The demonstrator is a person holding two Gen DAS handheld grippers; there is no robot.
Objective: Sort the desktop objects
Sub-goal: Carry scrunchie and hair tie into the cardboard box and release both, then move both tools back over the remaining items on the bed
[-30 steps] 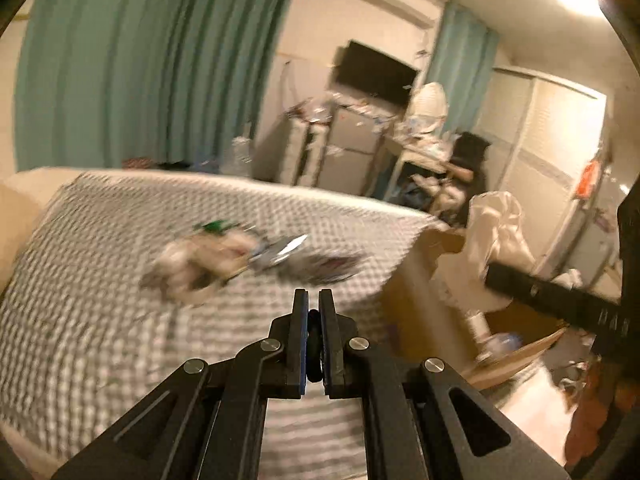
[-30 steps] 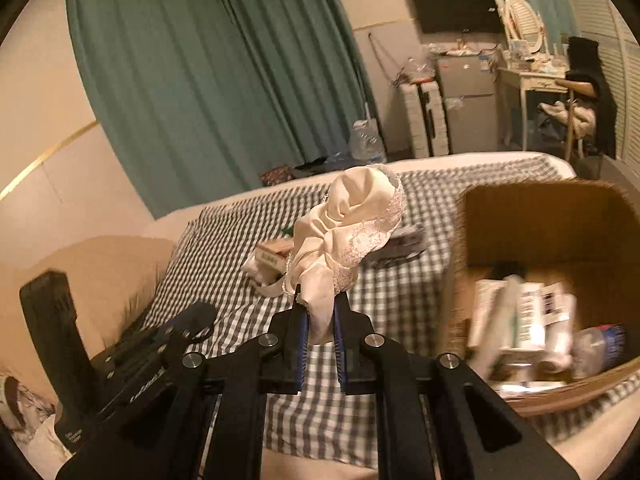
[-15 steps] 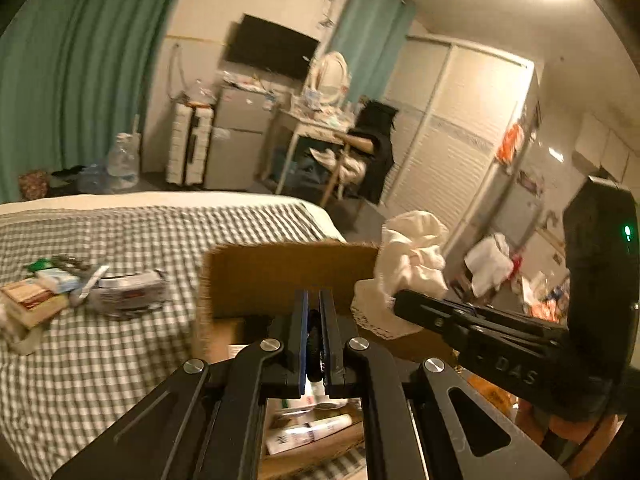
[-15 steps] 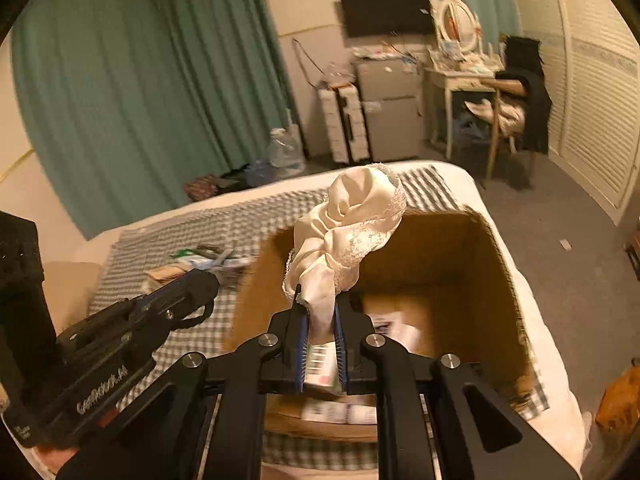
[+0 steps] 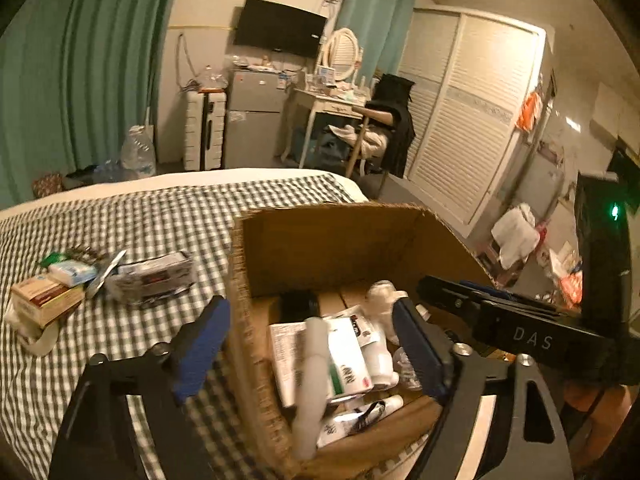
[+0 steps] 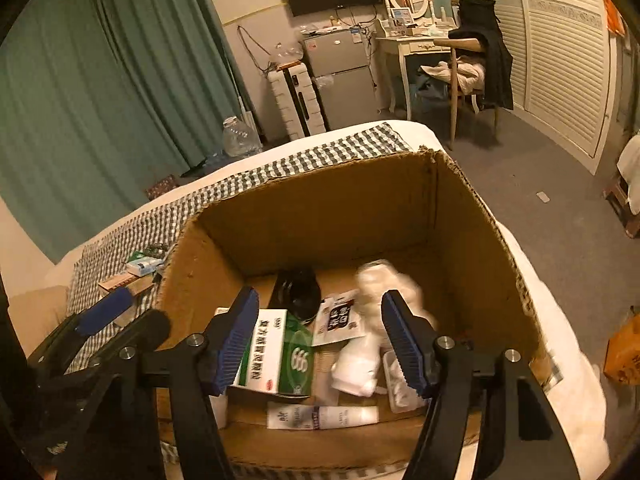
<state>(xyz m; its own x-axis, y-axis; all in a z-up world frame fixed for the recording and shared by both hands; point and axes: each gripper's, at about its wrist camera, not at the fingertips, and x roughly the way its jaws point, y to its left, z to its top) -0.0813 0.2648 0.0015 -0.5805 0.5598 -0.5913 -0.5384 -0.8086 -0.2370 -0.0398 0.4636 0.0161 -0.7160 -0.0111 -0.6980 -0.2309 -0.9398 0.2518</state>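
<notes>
Our 2 grippers, left (image 5: 310,346) and right (image 6: 320,346), are opening, empty, above the box (image 6: 472,216); moving off carelessly, we may catch its rim.

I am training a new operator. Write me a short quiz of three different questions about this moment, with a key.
1. True or false: the right gripper is clamped on the white cloth.
2. What lies directly under both grippers? A) the checked cover B) the cardboard box C) the floor
3. Fill in: the small pile of items not yet sorted lies on the ____ of the box in the left wrist view.

Key: 1. False; its jaws are opening and the cloth is blurred inside the box. 2. B; the left gripper is also open over it. 3. left.
</notes>
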